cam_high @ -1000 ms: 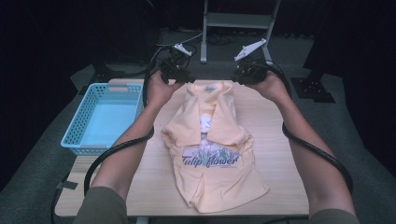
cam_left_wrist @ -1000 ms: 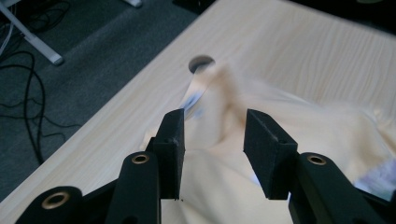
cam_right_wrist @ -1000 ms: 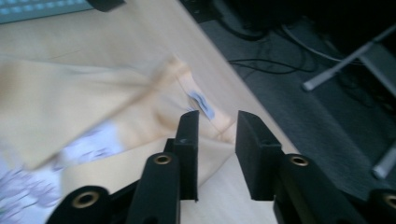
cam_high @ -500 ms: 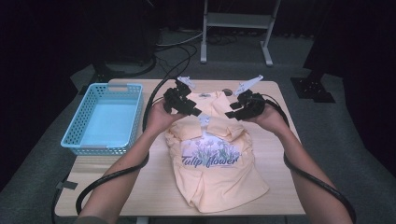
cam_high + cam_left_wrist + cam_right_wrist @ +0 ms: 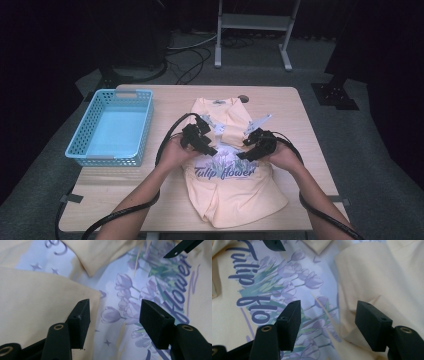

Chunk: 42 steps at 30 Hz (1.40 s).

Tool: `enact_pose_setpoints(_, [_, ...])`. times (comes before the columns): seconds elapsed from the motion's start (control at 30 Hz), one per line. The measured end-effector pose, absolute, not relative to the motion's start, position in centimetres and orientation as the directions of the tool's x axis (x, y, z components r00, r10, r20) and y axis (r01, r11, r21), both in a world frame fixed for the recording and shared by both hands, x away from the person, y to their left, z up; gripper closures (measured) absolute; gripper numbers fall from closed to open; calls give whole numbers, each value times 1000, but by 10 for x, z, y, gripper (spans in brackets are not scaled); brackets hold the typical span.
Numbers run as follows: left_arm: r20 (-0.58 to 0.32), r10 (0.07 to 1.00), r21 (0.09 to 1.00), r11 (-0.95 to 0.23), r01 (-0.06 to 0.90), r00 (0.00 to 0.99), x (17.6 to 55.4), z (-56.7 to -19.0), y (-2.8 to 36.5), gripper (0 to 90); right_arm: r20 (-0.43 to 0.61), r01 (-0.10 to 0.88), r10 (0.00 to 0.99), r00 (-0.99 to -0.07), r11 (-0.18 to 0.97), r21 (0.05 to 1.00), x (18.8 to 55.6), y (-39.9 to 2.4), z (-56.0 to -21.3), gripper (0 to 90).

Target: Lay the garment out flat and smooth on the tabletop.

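Both grippers' jaws have just been opening, nothing held between them: the left gripper [image 5: 212, 149] and right gripper [image 5: 241, 156] are poised directly over the yellow T-shirt [image 5: 235, 192], spread lengthwise mid-table [image 5: 310, 150], folded sleeves lying just beneath each.

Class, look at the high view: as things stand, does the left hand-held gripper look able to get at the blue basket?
Probably yes. The left hand-held gripper hangs over the yellow T-shirt with open jaws holding nothing, and the blue basket stands just to its left, with bare table between them.
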<state>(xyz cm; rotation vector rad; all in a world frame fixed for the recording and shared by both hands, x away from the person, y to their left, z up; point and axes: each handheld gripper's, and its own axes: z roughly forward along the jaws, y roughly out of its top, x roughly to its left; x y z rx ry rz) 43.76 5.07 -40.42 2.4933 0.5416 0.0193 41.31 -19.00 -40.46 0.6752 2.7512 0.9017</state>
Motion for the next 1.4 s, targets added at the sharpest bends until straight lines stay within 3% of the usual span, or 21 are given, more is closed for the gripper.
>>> enact_pose_setpoints(0.27, [-89, 375, 531, -766, 363, 923, 426, -415, 49, 378, -11, 383, 479, -878, 716, 584, 406, -187, -424, 322])
enact_pose_setpoints(0.73, [-5, 349, 498, -812, 305, 937, 394, -415, 53, 359, -14, 371, 475, -880, 706, 603, 387, -186, -427, 311])
enact_pose_setpoints(1.4, [1, 282, 483, -840, 247, 959, 335, -415, 66, 326, -13, 361, 452, -892, 729, 581, 327, -171, -426, 289])
